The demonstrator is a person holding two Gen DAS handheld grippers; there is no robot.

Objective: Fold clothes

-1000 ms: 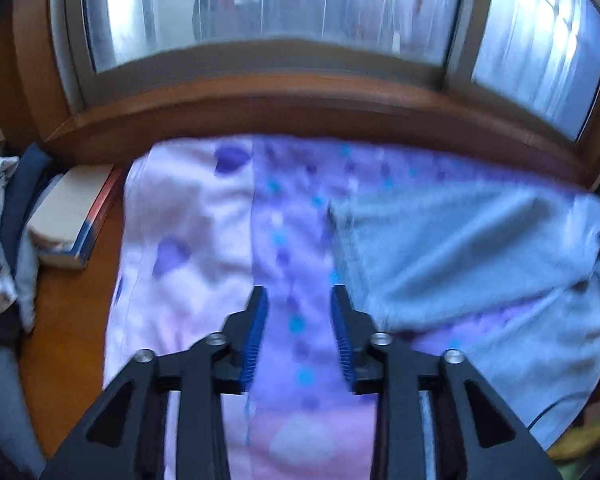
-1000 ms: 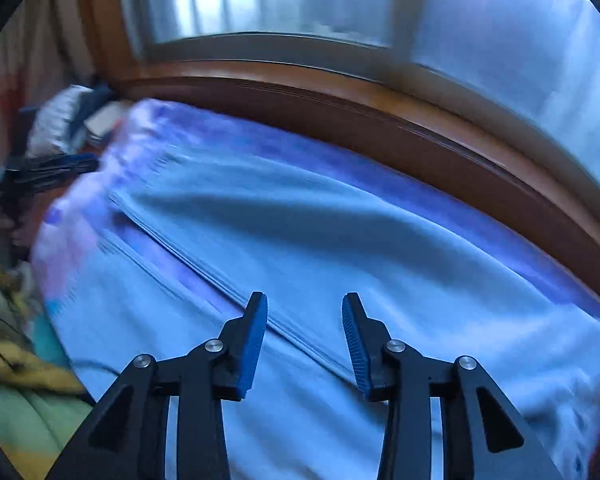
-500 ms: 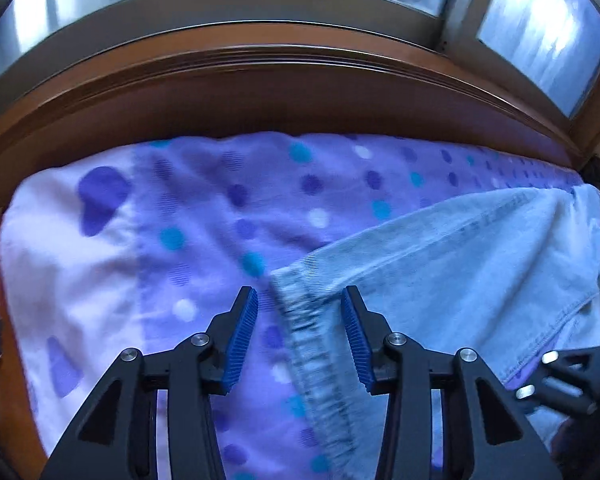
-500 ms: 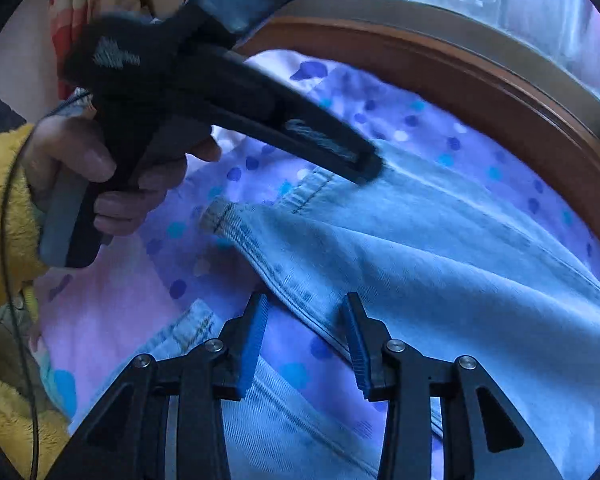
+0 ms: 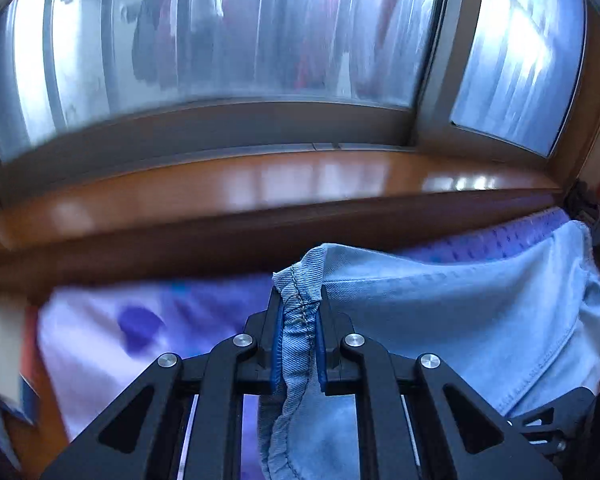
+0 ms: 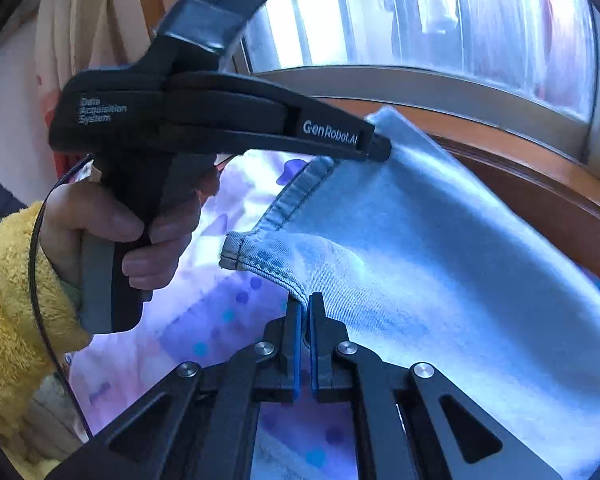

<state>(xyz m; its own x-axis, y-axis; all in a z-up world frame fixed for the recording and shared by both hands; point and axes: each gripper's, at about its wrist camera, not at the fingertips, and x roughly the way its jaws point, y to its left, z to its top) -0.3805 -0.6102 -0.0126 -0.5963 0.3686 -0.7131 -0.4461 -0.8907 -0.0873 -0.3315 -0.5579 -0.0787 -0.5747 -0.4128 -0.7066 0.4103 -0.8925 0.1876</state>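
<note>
Jeans (image 6: 440,248): light denim, leg hem lifted clear of dotted purple sheet (image 6: 220,320), rest draped ahead and right of tongs. Left tongs (image 5: 299,312) pinching stitched hem corner; right tongs (image 6: 305,312) pressed together on same hem's near edge. Judgement: two-point hold keeps hem taut and level for carrying leg over into fold. Left hand (image 6: 112,232) grips tool handle, left of right tongs. Wooden sill (image 5: 260,184) and window (image 5: 240,32) close ahead: limited forward room. Open sheet left of and below tongs.
</note>
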